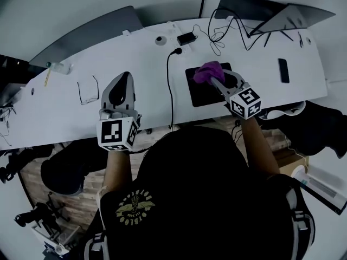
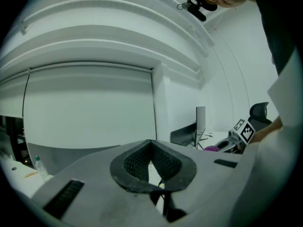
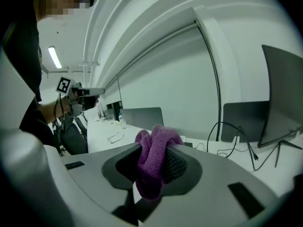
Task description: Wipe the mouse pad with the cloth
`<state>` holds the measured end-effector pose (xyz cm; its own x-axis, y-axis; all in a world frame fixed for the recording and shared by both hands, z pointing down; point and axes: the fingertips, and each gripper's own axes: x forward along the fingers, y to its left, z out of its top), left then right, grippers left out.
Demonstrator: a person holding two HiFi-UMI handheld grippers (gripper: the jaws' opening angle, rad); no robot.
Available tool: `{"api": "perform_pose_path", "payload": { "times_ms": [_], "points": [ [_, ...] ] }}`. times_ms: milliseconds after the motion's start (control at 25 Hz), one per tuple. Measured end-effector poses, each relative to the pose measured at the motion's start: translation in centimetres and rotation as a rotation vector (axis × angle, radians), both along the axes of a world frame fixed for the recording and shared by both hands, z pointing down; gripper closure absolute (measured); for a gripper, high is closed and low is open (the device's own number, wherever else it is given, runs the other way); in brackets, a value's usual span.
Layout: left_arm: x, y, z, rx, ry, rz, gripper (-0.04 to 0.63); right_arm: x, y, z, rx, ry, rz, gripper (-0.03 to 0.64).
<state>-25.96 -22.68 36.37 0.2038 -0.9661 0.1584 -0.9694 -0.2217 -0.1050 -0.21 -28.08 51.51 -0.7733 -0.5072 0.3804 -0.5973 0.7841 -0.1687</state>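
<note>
A black mouse pad (image 1: 201, 91) lies on the white desk (image 1: 65, 104), right of centre. My right gripper (image 1: 214, 75) hangs over its far part, shut on a bunched purple cloth (image 1: 208, 71). The right gripper view shows that cloth (image 3: 154, 161) pinched between the jaws and spilling above and below them. My left gripper (image 1: 122, 82) hovers over the desk's left half, well away from the pad. Its jaws meet at the tip with nothing between them (image 2: 150, 148). From the left gripper view the cloth (image 2: 211, 148) shows far off at the right.
A black cable (image 1: 170, 85) runs down the desk between the grippers. Glasses (image 1: 88, 89) lie left of the left gripper. A phone (image 1: 283, 70) lies at the right, a power adapter (image 1: 187, 38) and tangled wires (image 1: 225, 31) at the back. Monitors (image 1: 274, 16) stand behind.
</note>
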Motion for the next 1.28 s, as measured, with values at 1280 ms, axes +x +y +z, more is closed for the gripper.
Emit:
{"api": "perform_pose_path", "payload": {
  "times_ms": [1280],
  "points": [
    [-1.6, -3.2, 2.7, -0.09, -0.017, -0.109, 0.594, -2.2, -3.8, 25.5, -0.383, 0.329, -0.02, 0.511]
  ]
}}
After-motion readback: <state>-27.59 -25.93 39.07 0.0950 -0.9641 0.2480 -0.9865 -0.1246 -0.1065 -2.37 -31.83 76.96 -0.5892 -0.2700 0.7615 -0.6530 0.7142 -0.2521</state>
